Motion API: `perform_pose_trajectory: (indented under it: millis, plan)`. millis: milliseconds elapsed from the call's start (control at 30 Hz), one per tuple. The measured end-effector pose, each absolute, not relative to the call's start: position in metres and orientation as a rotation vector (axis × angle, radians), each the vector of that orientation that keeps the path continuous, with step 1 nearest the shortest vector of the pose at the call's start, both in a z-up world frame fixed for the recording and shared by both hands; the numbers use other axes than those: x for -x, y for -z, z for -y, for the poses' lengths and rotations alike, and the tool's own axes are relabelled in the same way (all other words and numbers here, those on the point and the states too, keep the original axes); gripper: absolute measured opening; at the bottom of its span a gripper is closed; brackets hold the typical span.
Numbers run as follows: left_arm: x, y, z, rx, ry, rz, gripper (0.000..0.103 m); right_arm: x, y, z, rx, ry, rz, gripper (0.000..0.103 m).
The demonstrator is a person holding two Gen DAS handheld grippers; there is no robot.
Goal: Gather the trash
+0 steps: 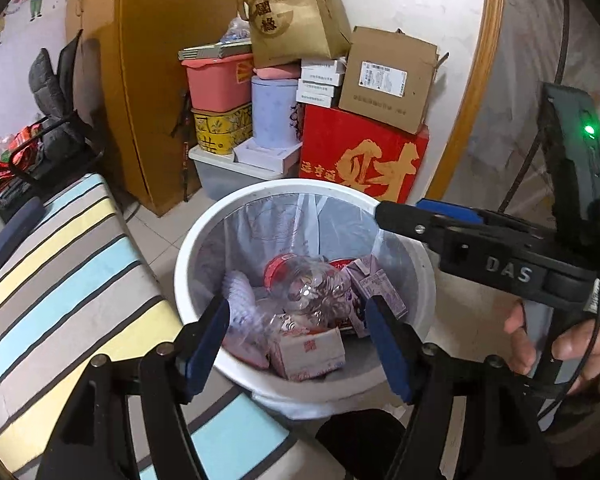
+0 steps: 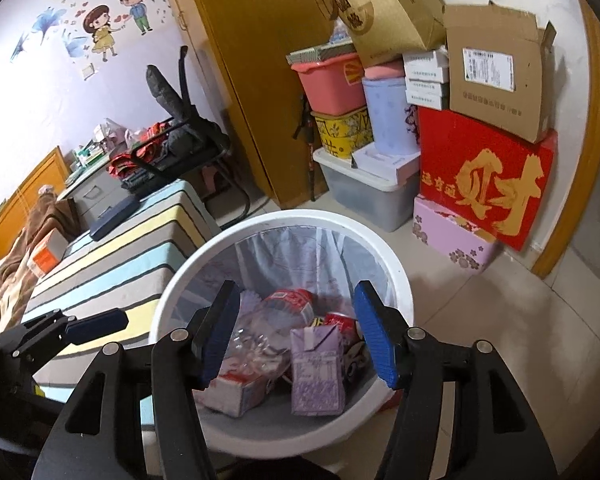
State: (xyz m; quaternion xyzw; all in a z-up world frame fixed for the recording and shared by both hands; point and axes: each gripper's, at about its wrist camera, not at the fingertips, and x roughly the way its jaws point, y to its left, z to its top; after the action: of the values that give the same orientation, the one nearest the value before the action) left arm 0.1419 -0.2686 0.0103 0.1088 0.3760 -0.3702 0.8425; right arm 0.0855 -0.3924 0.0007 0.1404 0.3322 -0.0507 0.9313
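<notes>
A white trash bin (image 1: 192, 256) (image 2: 172, 300) with a clear liner stands on the tiled floor. It holds a crushed clear plastic bottle (image 1: 312, 292) (image 2: 260, 340), a purple drink carton (image 1: 380, 284) (image 2: 318, 372), a pink-and-white carton (image 1: 308, 354) (image 2: 236, 392) and a red can (image 2: 340, 322). My left gripper (image 1: 300, 340) is open and empty above the bin. My right gripper (image 2: 296, 336) is open and empty above the bin too. In the left wrist view the right gripper (image 1: 404, 216) reaches over the bin's right rim. The left gripper's fingertip (image 2: 96, 324) shows at the left in the right wrist view.
A striped cushion seat (image 1: 60, 264) (image 2: 132, 248) stands left of the bin, with a dark flat case (image 1: 14, 232) (image 2: 114, 218) on it. Stacked boxes sit behind the bin: a red box (image 1: 360, 160) (image 2: 488, 176), cardboard box (image 1: 388, 76), grey tub (image 2: 364, 196), pink box (image 2: 452, 236). A yellow cabinet (image 1: 160, 80) stands behind.
</notes>
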Motion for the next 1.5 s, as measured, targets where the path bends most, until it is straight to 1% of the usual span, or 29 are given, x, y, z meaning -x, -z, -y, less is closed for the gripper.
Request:
perform_pose_trajectory:
  millis: [267, 467, 600, 867, 1233, 1500]
  plan:
    - [-0.125, -0.018, 0.236, -0.183, 0.707, -0.759, 0.073, -0.064, -0.006, 0.371, -0.284, 0.107, -0.63, 0.061]
    - [-0.109, -0.023, 0.202, -0.147, 0.613, -0.721, 0.076, -0.05, -0.005, 0.345, -0.248, 0.112, -0.606, 0.061]
    - [-0.095, -0.024, 0.179, -0.144, 0.52, -0.678, 0.076, -0.041, -0.005, 0.331, -0.228, 0.111, -0.585, 0.061]
    - [-0.074, -0.021, 0.133, -0.147, 0.334, -0.649, 0.076, -0.031, -0.006, 0.295, -0.186, 0.078, -0.553, 0.061]
    - [-0.053, -0.013, 0.103, -0.068, 0.288, -0.637, 0.076, -0.022, 0.004, 0.269, -0.144, 0.057, -0.558, 0.061]
    - [-0.044, -0.014, 0.099, -0.053, 0.275, -0.613, 0.076, -0.017, 0.005, 0.259, -0.139, 0.038, -0.559, 0.061]
